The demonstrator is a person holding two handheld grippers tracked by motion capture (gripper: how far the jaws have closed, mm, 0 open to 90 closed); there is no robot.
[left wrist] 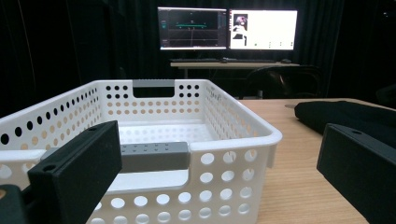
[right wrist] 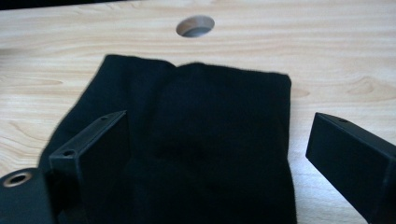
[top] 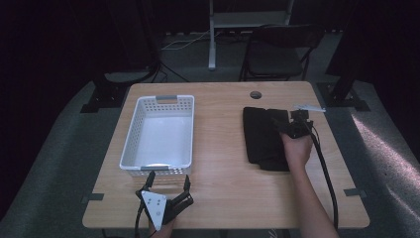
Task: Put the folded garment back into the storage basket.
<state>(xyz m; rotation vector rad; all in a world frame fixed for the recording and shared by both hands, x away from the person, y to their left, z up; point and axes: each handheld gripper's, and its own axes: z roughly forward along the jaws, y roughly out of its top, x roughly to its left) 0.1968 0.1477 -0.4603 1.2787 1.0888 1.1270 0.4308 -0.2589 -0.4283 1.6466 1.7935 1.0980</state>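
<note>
Folded black cloth [top: 262,139], right half of table [top: 223,163], long axis running away from the person: lies directly under the spread, empty jaws of the right gripper [top: 287,124]; left gripper [top: 168,191], likewise spread and empty, is held well apart before the white basket [top: 130,144].

No legible text, not even on the monitors [left wrist: 227,29]
</note>
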